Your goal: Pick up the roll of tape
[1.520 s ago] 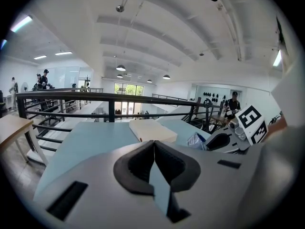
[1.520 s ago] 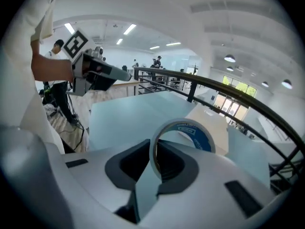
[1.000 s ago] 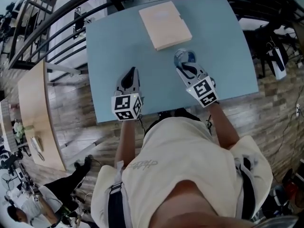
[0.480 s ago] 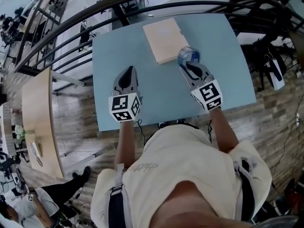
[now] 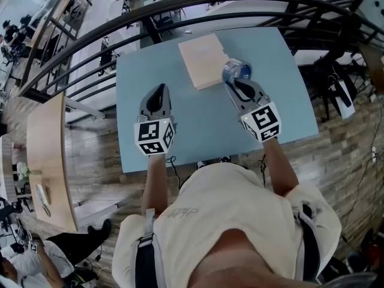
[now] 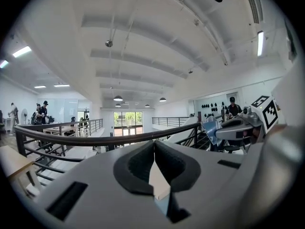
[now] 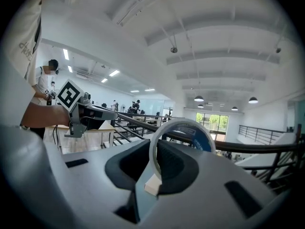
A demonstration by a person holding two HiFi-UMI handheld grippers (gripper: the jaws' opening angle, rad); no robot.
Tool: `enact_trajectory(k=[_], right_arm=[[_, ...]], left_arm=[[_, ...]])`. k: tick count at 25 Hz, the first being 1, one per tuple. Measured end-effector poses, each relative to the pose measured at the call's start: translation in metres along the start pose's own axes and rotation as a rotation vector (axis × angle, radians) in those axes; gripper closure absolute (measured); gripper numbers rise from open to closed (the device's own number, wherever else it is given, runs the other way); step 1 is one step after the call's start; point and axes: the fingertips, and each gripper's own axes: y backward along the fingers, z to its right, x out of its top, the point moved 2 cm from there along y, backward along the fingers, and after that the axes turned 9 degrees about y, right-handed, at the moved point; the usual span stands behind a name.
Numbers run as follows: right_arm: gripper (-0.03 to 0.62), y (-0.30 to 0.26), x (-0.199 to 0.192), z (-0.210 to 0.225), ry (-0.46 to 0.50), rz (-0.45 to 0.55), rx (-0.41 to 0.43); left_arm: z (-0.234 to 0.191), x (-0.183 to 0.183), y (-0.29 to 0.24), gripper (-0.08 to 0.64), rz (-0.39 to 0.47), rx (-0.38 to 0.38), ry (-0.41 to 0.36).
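The roll of tape [image 5: 236, 71], whitish with a blue core, hangs above the blue table [image 5: 198, 131], and my right gripper [image 5: 235, 80] is shut on it. In the right gripper view the roll [image 7: 183, 136] stands upright on edge between the dark pads of the right gripper [image 7: 157, 175], its upper half clear of them. My left gripper [image 5: 158, 98] hovers over the table's left half, shut, with nothing in it. In the left gripper view the pads of the left gripper [image 6: 153, 149] meet along a line. Both grippers point roughly level.
A flat tan board [image 5: 204, 59] lies on the far part of the table, just left of the tape. A black curved railing [image 5: 180, 8] runs behind the table. At the left stands a wooden bench [image 5: 45, 155], and a person [image 5: 24, 263] is on the floor at lower left.
Both grippers have risen. The tape has come up off the table in the right gripper and now shows beside the tan board's near right corner.
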Motion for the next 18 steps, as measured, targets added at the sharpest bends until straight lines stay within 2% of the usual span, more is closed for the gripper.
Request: enact_trajectory(k=[8,18], right_arm=[[0.54,0.011,0.015,0.013,-0.007,0.041,-0.033],[0.54,0.021,0.029,0.016,-0.037,0.081,-0.032]], left_arm=[[0.008,0.015,0.0,0.54,0.032,-0.016,-0.016],[0.014,0.02,0.001,0.54,0.029,-0.044,-0.014]])
